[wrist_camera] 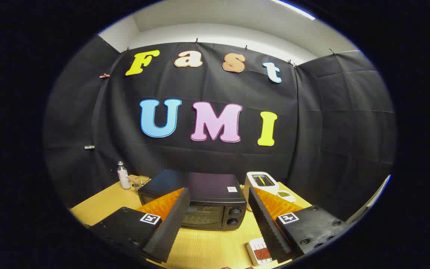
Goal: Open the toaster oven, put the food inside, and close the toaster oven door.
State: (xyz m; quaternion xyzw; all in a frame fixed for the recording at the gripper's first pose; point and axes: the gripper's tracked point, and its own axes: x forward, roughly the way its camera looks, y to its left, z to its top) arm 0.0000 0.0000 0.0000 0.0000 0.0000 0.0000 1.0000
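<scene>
Claw stands wide, fingers apart and holding nothing, above the wooden table. Near right, just beside the right finger, lies a small white tray of food, reddish and flat; likely light, and best taken by the tray's rim. Beyond the fingers sits the toaster oven: black, boxy, door shut, two knobs at right. Judged heavy and stiff; its handle cannot be made out. Farther right stands a white appliance.

The black toaster oven stood on the wooden table, door shut, with two knobs on its right front. The food, reddish on a white tray, lay nearer, to its right.
</scene>
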